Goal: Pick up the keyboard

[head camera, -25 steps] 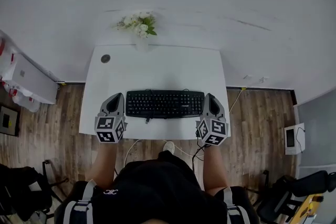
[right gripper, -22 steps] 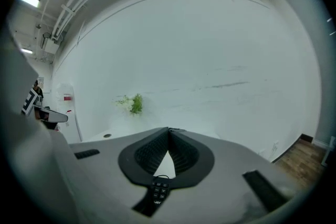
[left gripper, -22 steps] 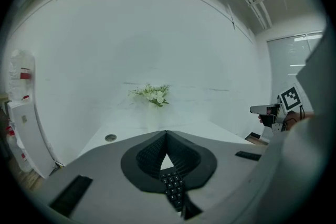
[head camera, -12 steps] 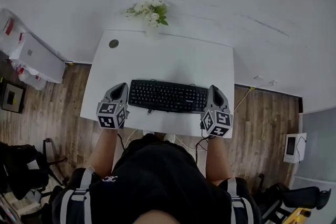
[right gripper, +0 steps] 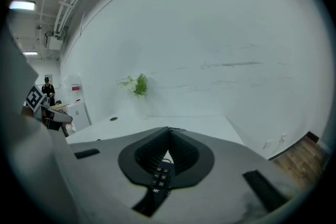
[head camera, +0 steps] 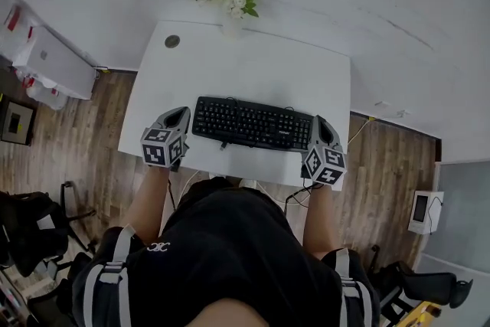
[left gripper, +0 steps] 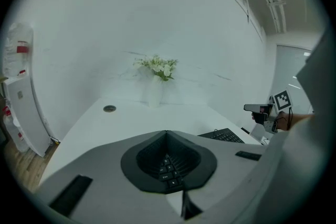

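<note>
A black keyboard [head camera: 253, 124] lies flat near the front edge of the white desk [head camera: 260, 65]. My left gripper [head camera: 179, 116] is at the keyboard's left end, my right gripper [head camera: 316, 123] at its right end, both low over the desk. In the left gripper view the jaws [left gripper: 167, 134] meet at their tips, shut and empty; a few keys [left gripper: 169, 170] show through the hollow behind them. The right gripper view shows the same: jaws [right gripper: 169, 129] shut, keys [right gripper: 159, 178] seen through the hollow. Whether either gripper touches the keyboard is unclear.
A vase of white flowers [head camera: 232, 2] stands at the desk's back edge, a round cable grommet [head camera: 171, 41] at its back left. The keyboard's cable hangs off the front edge. A white cabinet [head camera: 50, 61] stands left of the desk, on the wooden floor.
Both grippers have sunk toward the desk beside the keyboard's two ends. Their jaws stay shut. The head view has shifted, so the desk sits higher and more turned in the picture.
</note>
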A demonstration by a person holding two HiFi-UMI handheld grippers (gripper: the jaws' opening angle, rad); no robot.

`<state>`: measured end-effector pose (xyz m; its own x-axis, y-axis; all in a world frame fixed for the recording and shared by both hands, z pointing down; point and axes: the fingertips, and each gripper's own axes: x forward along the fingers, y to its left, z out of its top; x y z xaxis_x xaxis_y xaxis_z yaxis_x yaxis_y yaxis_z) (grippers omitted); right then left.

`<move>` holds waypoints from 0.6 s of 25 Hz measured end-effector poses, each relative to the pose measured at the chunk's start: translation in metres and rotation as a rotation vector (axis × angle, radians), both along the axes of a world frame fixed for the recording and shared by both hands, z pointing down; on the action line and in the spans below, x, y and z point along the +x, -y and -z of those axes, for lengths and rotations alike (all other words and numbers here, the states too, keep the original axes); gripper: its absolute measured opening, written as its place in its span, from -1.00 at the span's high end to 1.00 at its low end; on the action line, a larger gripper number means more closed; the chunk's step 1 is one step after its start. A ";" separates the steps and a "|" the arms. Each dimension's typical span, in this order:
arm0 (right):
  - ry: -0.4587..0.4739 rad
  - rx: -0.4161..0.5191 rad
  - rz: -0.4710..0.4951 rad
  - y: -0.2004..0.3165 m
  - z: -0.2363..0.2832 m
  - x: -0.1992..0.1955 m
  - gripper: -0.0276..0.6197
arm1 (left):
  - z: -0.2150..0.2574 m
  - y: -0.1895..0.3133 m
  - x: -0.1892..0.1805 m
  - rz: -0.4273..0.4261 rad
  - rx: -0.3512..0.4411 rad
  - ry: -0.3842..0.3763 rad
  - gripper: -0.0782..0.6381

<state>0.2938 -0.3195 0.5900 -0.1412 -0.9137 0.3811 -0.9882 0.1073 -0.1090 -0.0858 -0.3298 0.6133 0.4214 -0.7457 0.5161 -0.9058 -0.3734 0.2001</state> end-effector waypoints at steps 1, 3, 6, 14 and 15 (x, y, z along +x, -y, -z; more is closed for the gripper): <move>0.000 -0.015 0.000 0.001 -0.006 0.001 0.90 | -0.005 -0.001 -0.001 -0.003 -0.019 -0.012 0.78; -0.001 -0.047 -0.004 0.001 -0.019 0.004 0.90 | -0.013 -0.002 -0.003 -0.006 -0.054 -0.036 0.78; -0.002 -0.100 0.003 0.000 -0.036 0.009 0.90 | -0.023 -0.001 -0.001 -0.016 -0.096 -0.062 0.74; 0.102 -0.220 0.021 0.000 -0.075 0.026 0.41 | -0.046 0.015 0.010 -0.049 -0.160 -0.044 0.21; 0.101 -0.231 0.019 0.000 -0.079 0.029 0.41 | -0.050 0.017 0.011 -0.053 -0.172 -0.040 0.20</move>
